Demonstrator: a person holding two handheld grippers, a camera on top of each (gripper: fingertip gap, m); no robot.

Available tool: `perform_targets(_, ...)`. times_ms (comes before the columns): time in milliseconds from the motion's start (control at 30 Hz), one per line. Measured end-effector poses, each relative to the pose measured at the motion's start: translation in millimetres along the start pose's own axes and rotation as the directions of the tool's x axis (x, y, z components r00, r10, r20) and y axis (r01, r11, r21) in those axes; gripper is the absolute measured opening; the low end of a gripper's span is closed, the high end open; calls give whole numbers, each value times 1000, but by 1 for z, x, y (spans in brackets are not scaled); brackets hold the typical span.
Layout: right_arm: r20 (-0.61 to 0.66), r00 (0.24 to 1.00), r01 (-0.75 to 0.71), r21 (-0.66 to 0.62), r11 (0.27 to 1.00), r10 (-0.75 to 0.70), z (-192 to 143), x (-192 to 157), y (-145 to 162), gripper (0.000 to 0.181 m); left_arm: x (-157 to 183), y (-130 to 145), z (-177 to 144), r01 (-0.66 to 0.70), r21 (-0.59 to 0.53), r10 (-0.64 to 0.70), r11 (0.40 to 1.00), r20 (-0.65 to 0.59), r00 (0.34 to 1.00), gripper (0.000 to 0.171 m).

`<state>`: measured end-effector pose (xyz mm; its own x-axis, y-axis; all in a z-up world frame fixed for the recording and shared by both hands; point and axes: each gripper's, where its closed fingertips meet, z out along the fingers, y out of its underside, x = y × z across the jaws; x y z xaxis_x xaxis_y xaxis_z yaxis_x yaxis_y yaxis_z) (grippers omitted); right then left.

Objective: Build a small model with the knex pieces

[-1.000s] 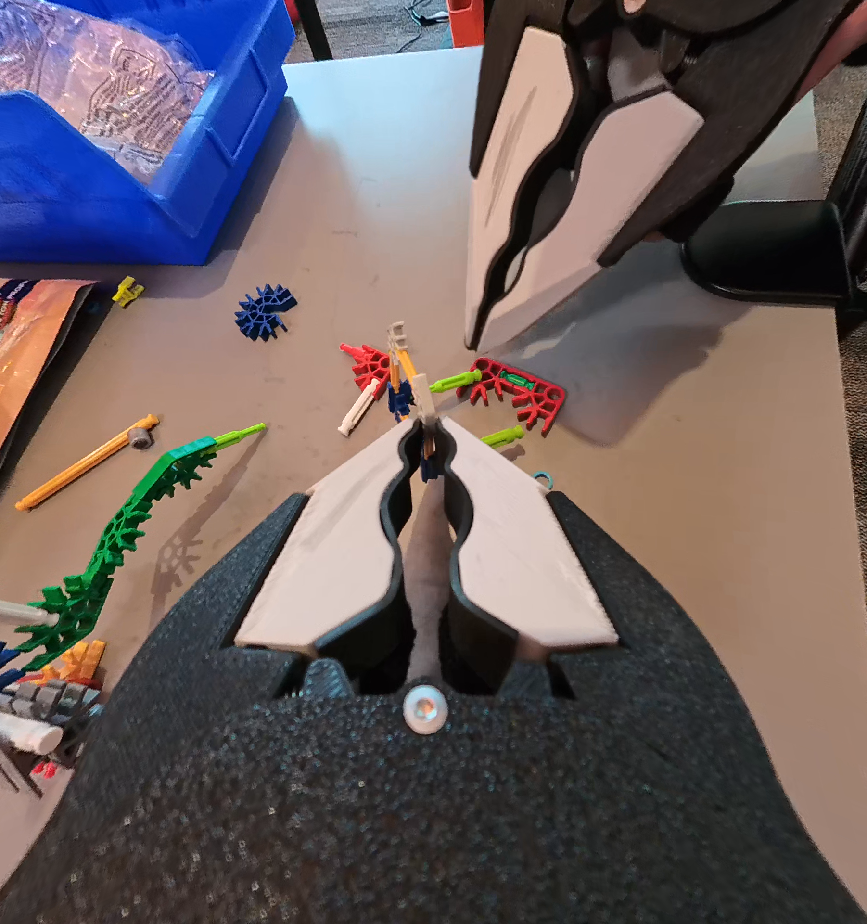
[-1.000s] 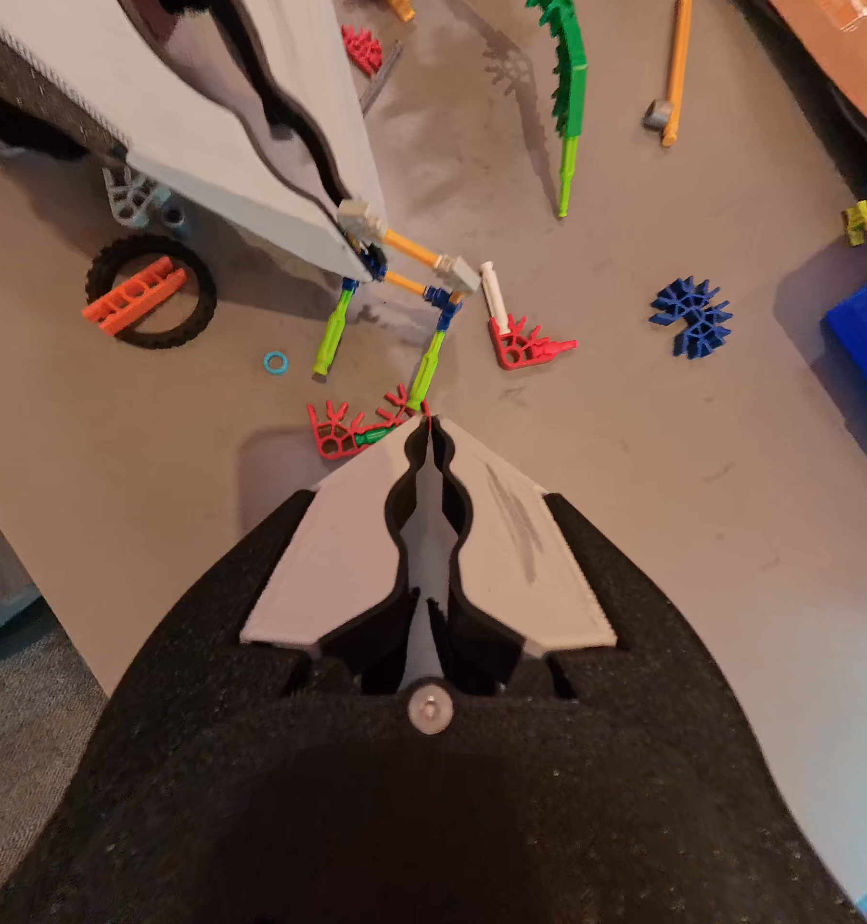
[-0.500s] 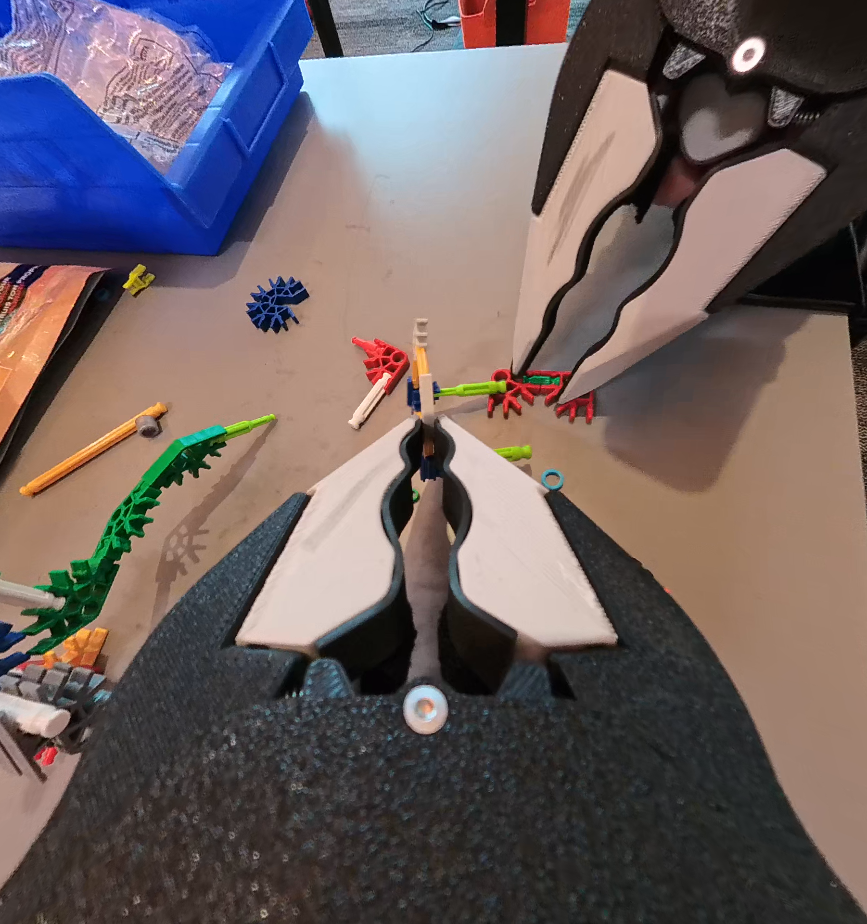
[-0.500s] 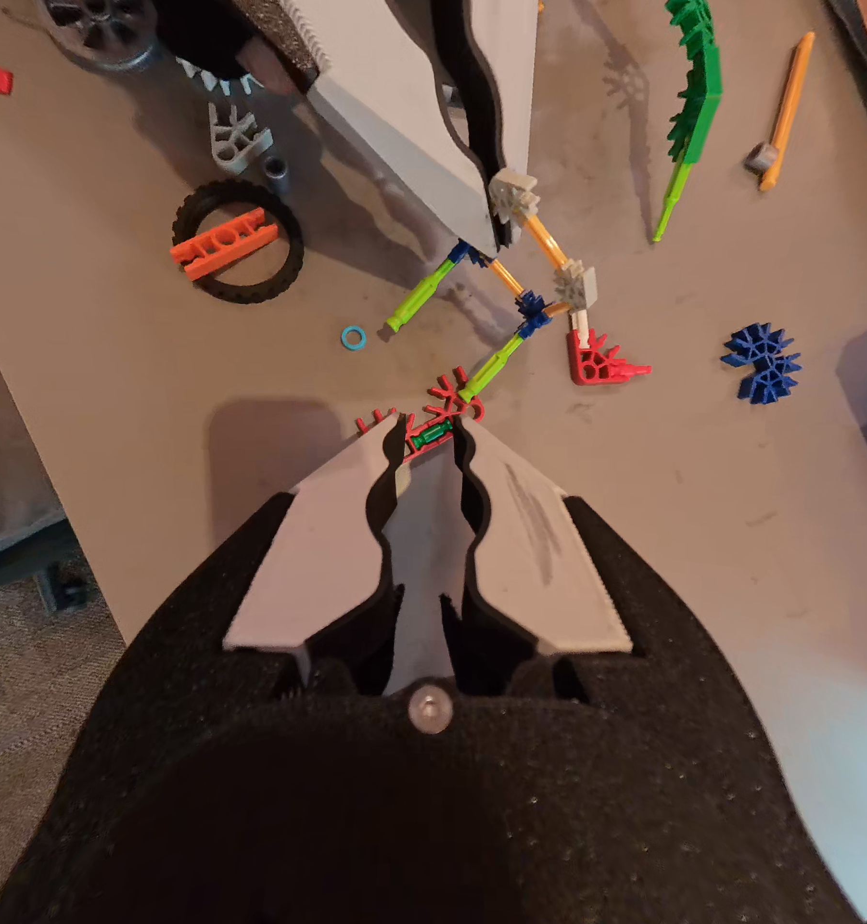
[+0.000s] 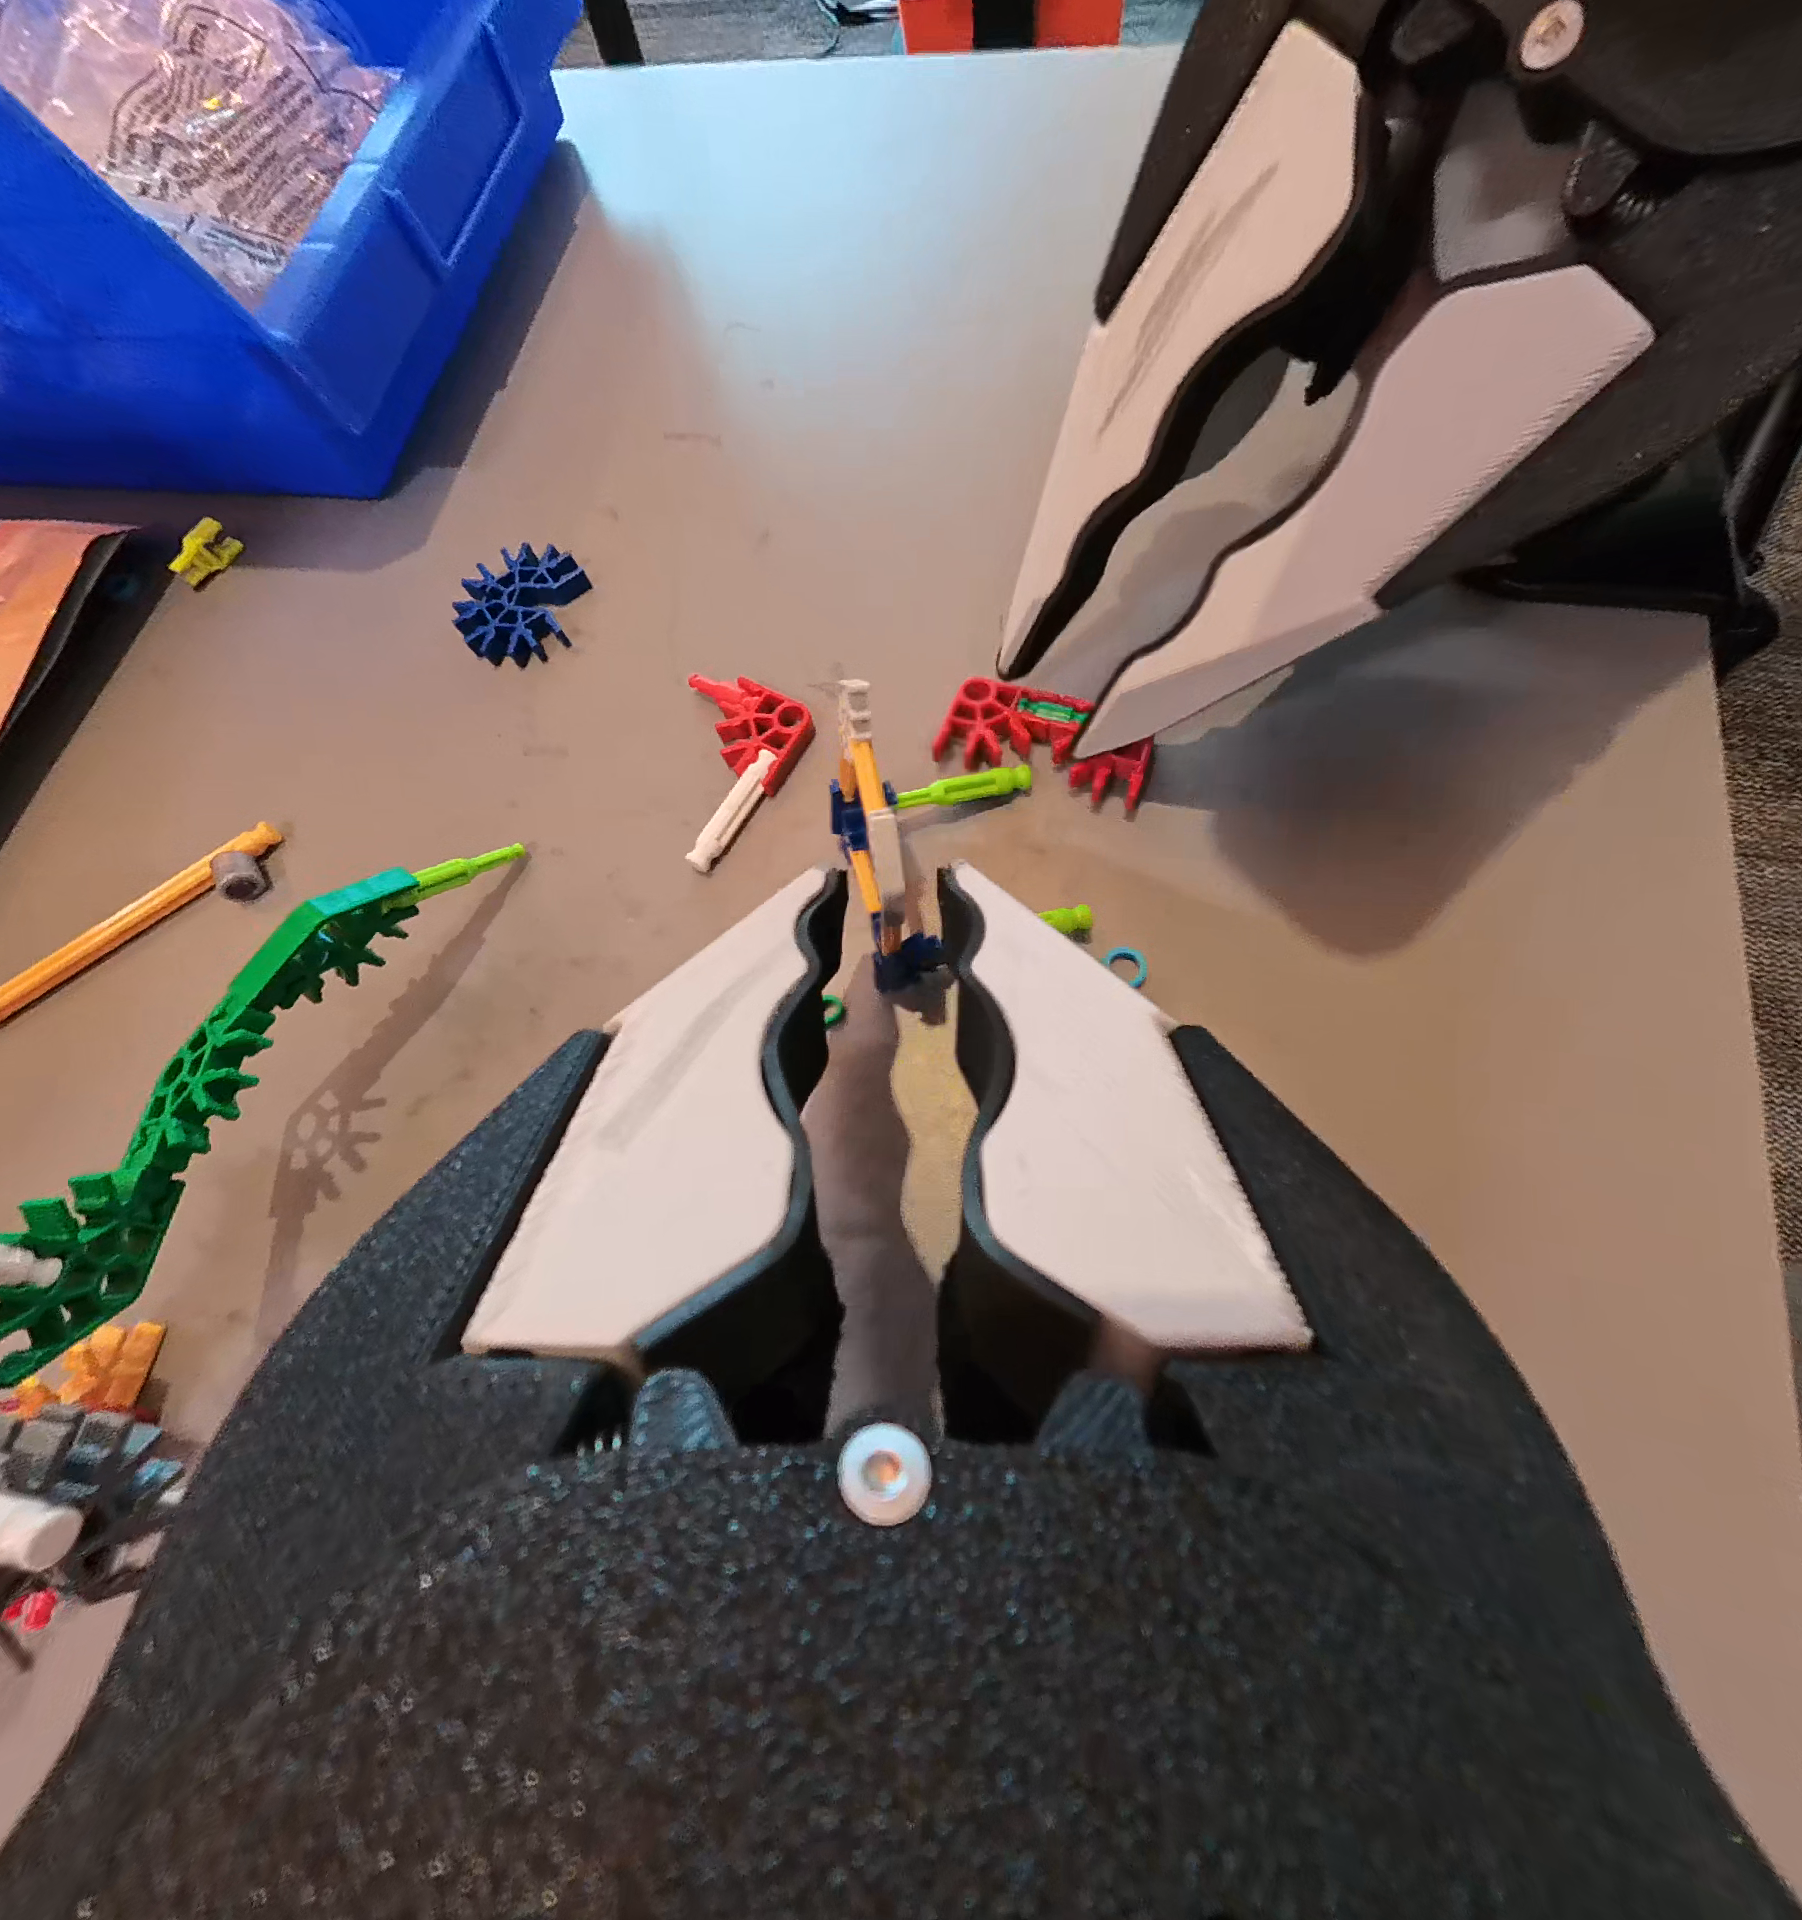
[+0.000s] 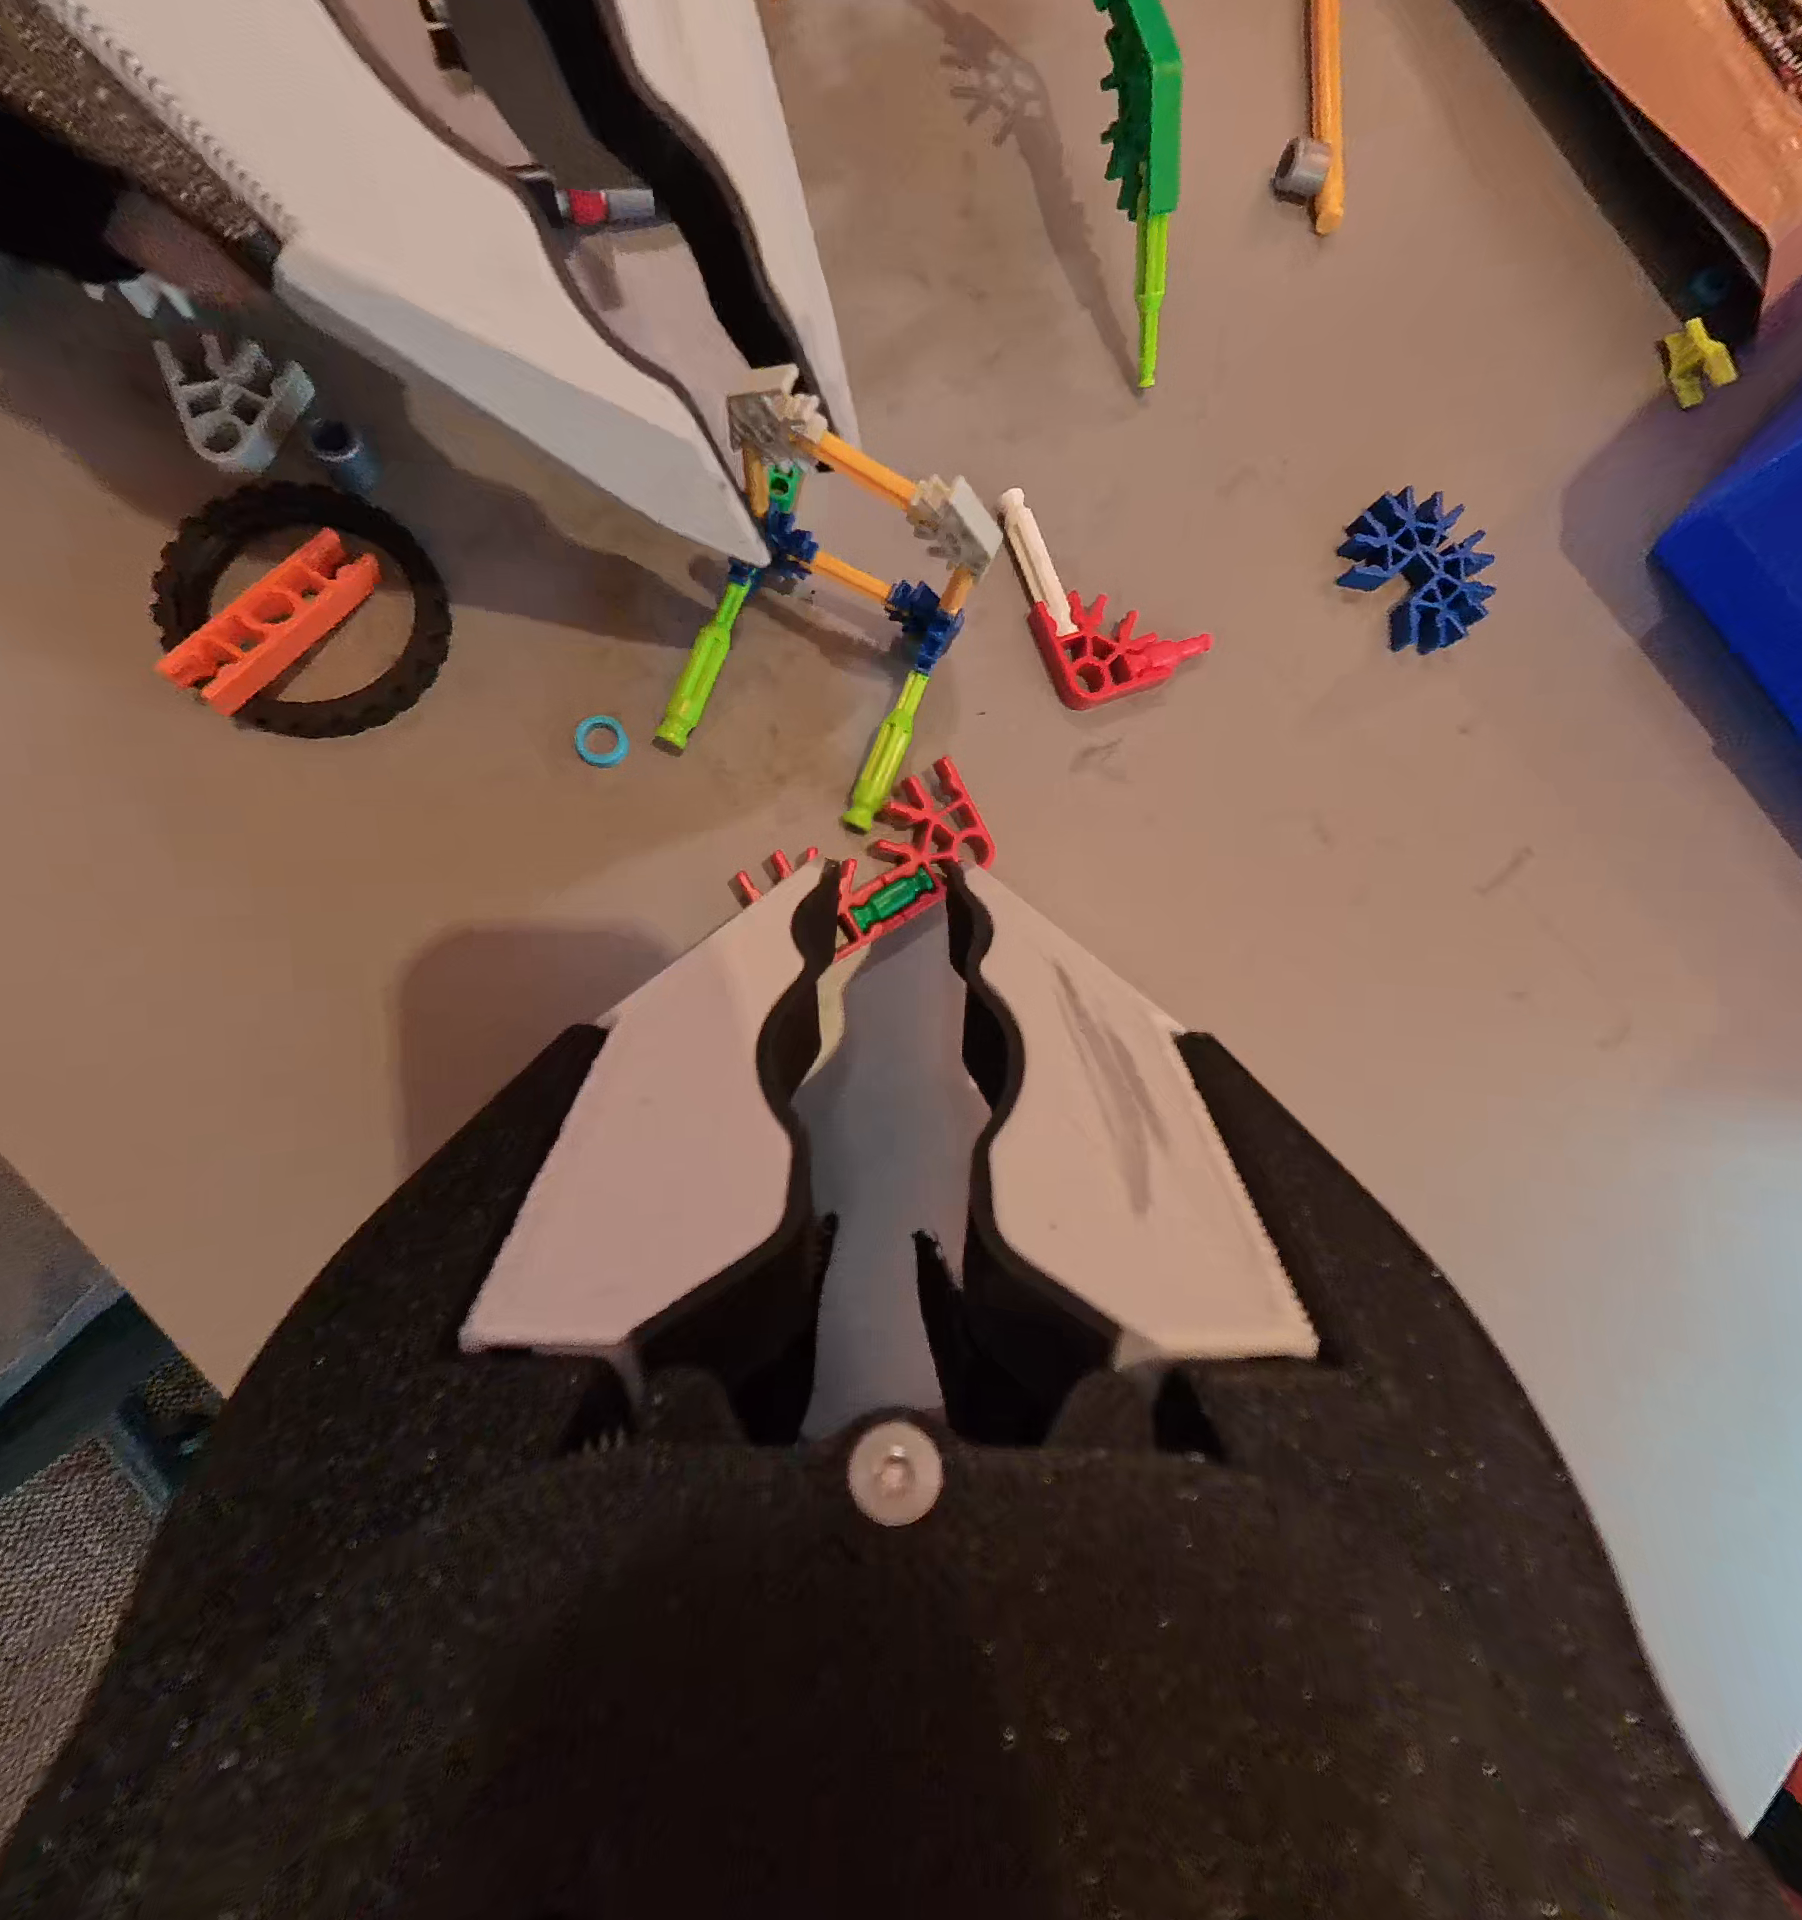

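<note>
Two tongs meet over the bench at the frame centres. The left tongs stand parted around a small frame of orange rods and blue and grey connectors, fingertips beside it; whether they touch it is unclear. The right tongs are open, straddling a red connector piece with a green rod lying flat. A blue bin sits upper left in the left wrist view.

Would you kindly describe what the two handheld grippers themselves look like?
The left gripper and right gripper look alike. Each has a black, rough, speckled body with a silver screw at its centre. The two fingers are pale grey wedges tapering to points, edged inside with wavy black pads. No cables or sleeves show.
</note>
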<state>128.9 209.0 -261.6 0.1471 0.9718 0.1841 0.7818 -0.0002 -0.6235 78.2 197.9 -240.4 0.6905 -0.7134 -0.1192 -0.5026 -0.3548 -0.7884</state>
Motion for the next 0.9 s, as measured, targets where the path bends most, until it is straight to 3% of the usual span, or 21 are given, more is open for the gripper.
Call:
perform_targets(333, 25, 998, 52, 29, 998, -53, -9, -8, -1, 31, 5, 6, 2, 0, -36, -1, 999, -39, 999, 8)
perform_targets(667, 60, 998, -31, 65, 997, 28, -8, -12, -2, 33, -4, 5, 3, 104, -15, -104, 994, -21, 994, 1)
perform_targets(900, 100, 995, 24, 52, 998, -29, -8, -21, 0, 58, -3, 7, 3, 75, -32, -76, 997, -13, 997, 2)
